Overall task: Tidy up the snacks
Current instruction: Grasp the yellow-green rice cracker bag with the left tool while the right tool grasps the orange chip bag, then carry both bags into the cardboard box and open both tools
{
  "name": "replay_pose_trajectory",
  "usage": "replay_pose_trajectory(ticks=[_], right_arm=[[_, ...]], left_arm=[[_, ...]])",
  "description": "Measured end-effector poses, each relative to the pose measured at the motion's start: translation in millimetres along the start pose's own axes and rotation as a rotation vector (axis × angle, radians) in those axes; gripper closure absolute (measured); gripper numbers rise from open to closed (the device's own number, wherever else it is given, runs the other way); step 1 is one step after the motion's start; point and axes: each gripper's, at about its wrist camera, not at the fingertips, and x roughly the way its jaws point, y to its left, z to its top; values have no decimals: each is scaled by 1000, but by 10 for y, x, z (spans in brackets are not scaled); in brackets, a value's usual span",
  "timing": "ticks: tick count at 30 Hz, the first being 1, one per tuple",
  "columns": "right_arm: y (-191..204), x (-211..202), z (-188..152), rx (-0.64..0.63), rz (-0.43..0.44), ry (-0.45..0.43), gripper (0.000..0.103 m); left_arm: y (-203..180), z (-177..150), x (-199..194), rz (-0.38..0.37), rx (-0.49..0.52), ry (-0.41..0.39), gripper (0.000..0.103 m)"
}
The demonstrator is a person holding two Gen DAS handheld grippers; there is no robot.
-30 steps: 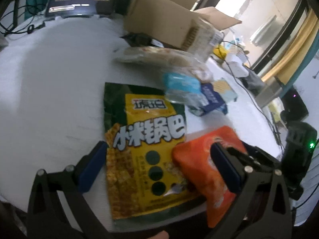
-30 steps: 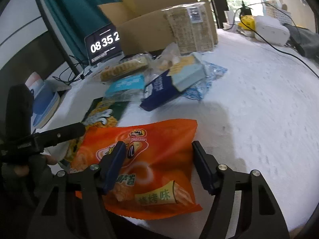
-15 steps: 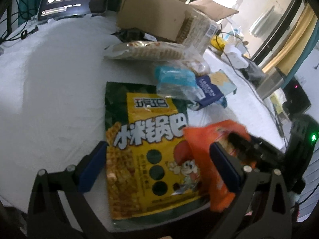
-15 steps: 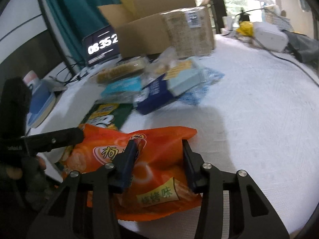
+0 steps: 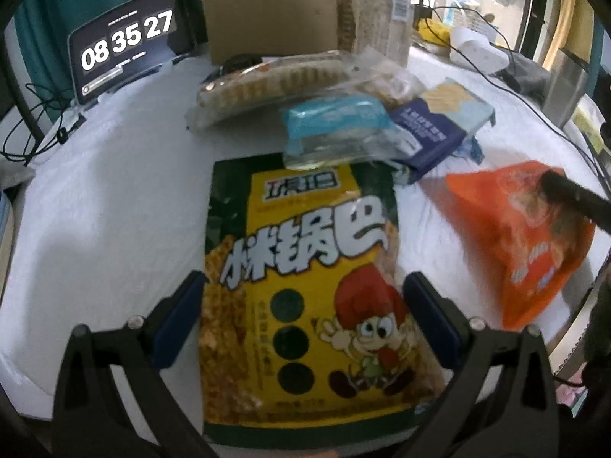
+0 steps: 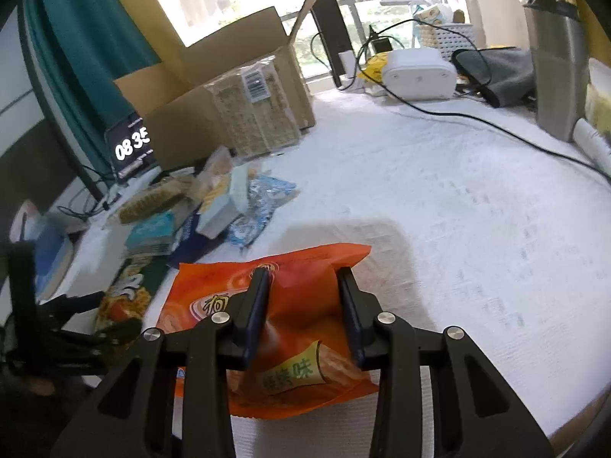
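White cloth-covered surface (image 6: 439, 198): near its front edge, the right hand-held gripper (image 6: 303, 315), jaws just closing, grasps the orange snack bag (image 6: 305, 297). The left hand-held gripper (image 5: 303, 324) is released, straddling the yellow-green snack bag (image 5: 305, 267).

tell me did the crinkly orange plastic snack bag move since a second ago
Yes. The orange snack bag, pinched in the right gripper whose jaws just closed, slid rightward off the yellow-green snack bag, which stayed put.

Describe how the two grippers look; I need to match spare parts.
Both the left gripper and the right gripper have matte black angular frames with cut-out slots, silver round bolt heads at the joints, and flat dark blue pads on the fingers.
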Motion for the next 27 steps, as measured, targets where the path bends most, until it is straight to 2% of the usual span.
replay_pose_trajectory(ticks=[2, 6, 9, 12, 17, 27], right_arm=[[13, 17, -14, 9, 25, 2, 67], [61, -25, 34, -4, 67, -23, 68], [108, -94, 114, -29, 81, -49, 68], [154, -156, 213, -53, 89, -72, 68], [242, -216, 405, -89, 98, -102, 68], [496, -242, 688, -150, 116, -130, 68]], left_arm=[[16, 23, 9, -10, 10, 5, 5], [-11, 42, -83, -10, 45, -13, 32], [19, 47, -131, -25, 33, -9, 44], [69, 47, -236, -70, 7, -8, 47], [135, 38, -475, -102, -13, -49, 48], [331, 133, -906, -115, -37, -158, 48]])
